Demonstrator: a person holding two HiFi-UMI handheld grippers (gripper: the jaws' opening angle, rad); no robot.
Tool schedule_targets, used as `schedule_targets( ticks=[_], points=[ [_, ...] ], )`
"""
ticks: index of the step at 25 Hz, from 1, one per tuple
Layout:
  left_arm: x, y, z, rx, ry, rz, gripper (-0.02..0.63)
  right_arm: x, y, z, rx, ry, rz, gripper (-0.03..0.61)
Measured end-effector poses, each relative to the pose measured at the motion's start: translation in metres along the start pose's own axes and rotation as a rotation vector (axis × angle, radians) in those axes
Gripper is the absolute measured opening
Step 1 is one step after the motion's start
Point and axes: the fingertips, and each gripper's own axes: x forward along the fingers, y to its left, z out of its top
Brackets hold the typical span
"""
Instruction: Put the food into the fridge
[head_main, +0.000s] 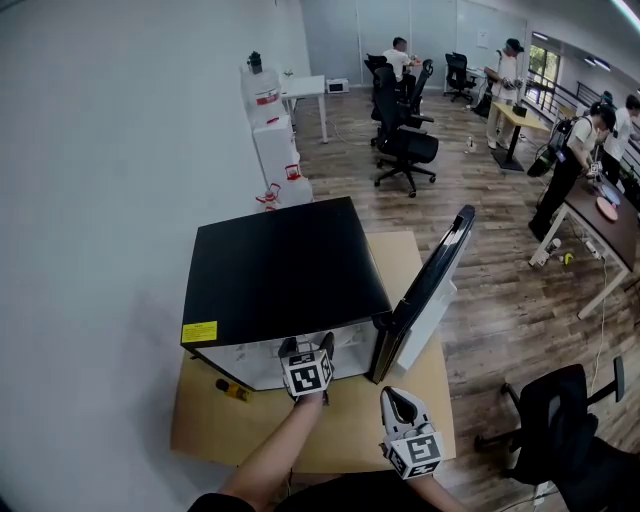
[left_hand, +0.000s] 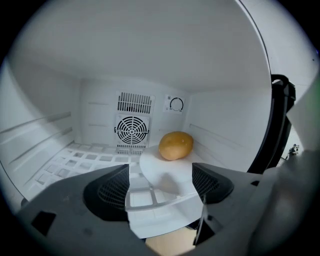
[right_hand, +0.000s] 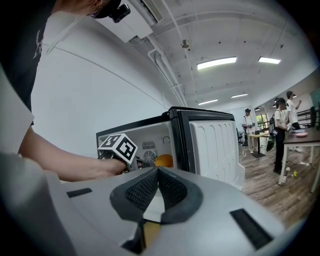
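Over the wooden table (head_main: 210, 425), the head view showed the small black-topped fridge (head_main: 280, 265) with its door (head_main: 430, 290) swung wide to the right. My left gripper (head_main: 307, 347) sat at the mouth of the cabinet, and the right gripper (head_main: 400, 402) hung back near the table's front edge. Along the left gripper's own view, its ribbed dark pads stood fully spread, with the near rim of a smooth white round plate (left_hand: 165, 170) lying between them and neither pad pressing on it. The plate rested on the white lattice shelf (left_hand: 85, 160) and carried what I took for a potato (left_hand: 175, 145), tan, matt and rounded. It sat towards the back, just in front of the circular fan grille (left_hand: 132, 129) and below the little dial (left_hand: 176, 104). From the right gripper's view, that claw was pressed together on nothing. Beyond it I saw the door's glossy ribbed white liner and a sliver of the potato inside. I judged the placing step all but done. The next move called for drawing the left gripper straight back without nudging the plate, then pushing the door shut.
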Motion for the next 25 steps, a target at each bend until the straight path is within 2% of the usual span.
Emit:
schedule_targets(
  ticks=[8,15,18,23,25],
  points=[
    [-0.045,-0.008,0.000,-0.070,-0.072,-0.080,0.359,-0.015,0.013,0.005,-0.013,-0.020,-0.005,0.060],
    [-0.125,-0.022,-0.003,-0.156,-0.171,-0.199,0.357,-0.050,0.029,0.006,-0.012,-0.043,-0.045,0.060],
    [-0.169,-0.025,-0.014,-0.153,-0.199,-0.217,0.357,-0.074,0.040,0.004,0.000,-0.049,-0.080,0.060],
    [-0.245,-0.036,-0.031,-0.118,-0.239,-0.260,0.354,-0.110,0.074,0.004,0.020,-0.029,-0.045,0.060],
    [-0.274,-0.039,-0.038,-0.117,-0.261,-0.275,0.329,-0.124,0.088,-0.001,0.010,-0.015,-0.040,0.060]
  ],
)
